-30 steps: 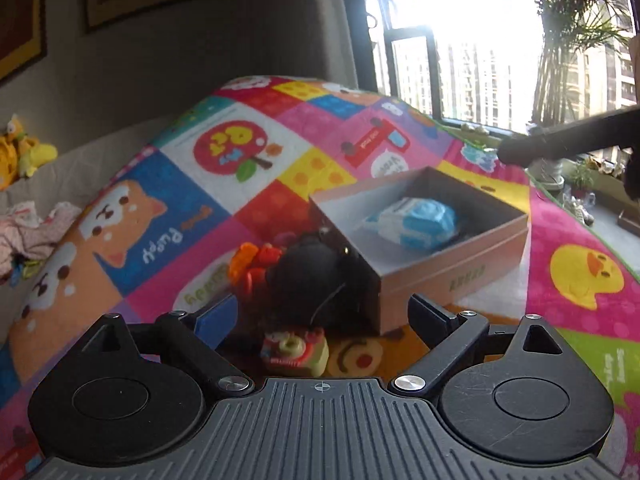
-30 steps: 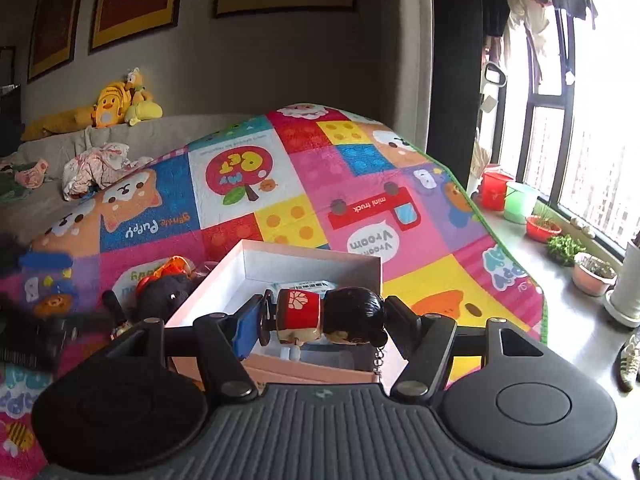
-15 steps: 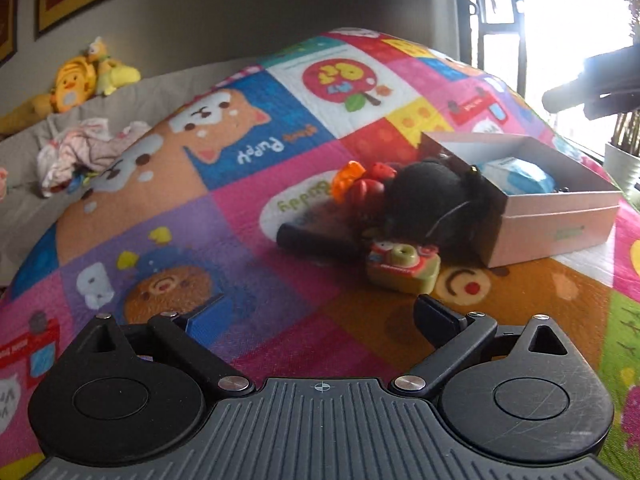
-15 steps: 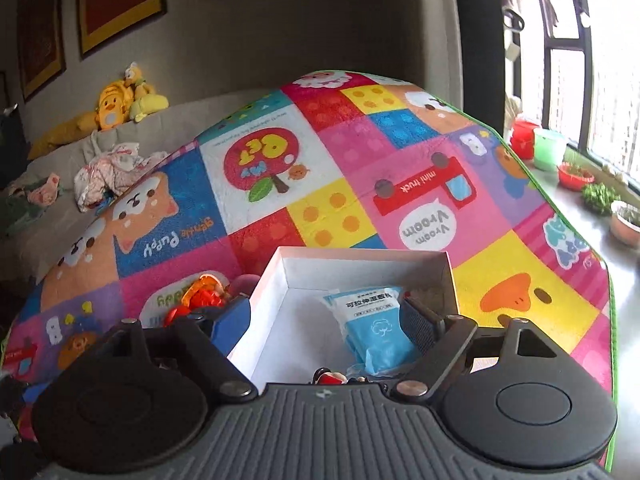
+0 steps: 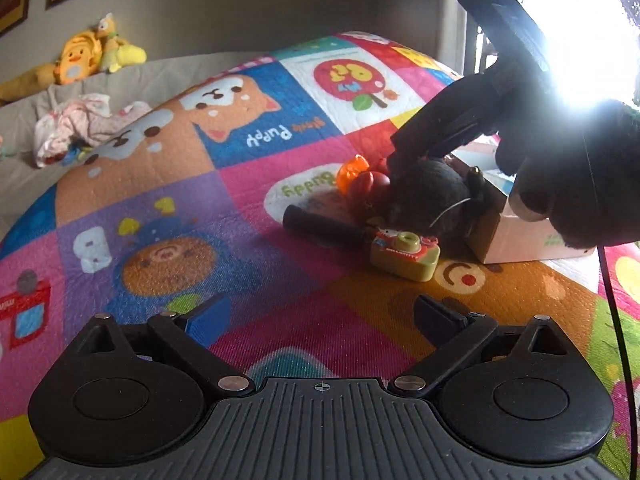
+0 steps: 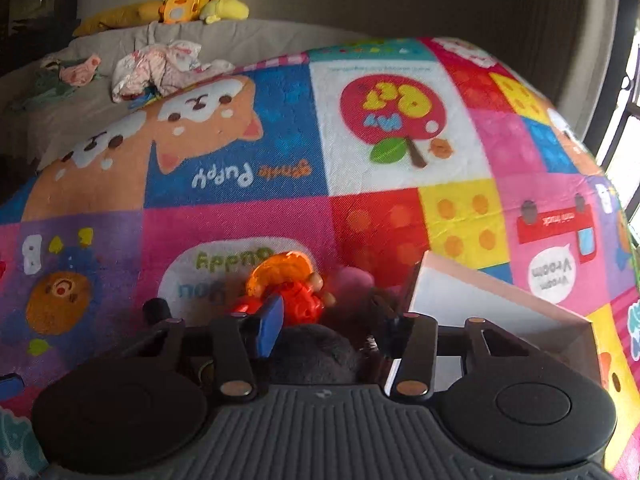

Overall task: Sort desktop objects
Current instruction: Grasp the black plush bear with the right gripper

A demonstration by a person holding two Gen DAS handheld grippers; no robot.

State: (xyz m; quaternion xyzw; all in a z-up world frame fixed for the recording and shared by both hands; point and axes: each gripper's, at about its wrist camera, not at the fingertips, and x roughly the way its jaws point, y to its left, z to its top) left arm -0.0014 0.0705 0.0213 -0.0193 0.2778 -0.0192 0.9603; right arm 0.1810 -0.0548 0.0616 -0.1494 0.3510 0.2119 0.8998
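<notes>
While the right gripper [image 6: 324,330] has just been closing on the black plush toy [image 5: 430,194] beside the box [image 5: 520,236], its soft body may slip; the left gripper [image 5: 320,312] hovers wide, empty.

A patchwork mat [image 5: 248,184] is showing pink, purple, blue and orange squares. At its two o'clock, a black plush [image 5: 432,192] is lying beside an orange-and-red toy [image 5: 360,176], an olive-green toy camera [image 5: 404,254] and a pale pink box [image 6: 480,304].
</notes>
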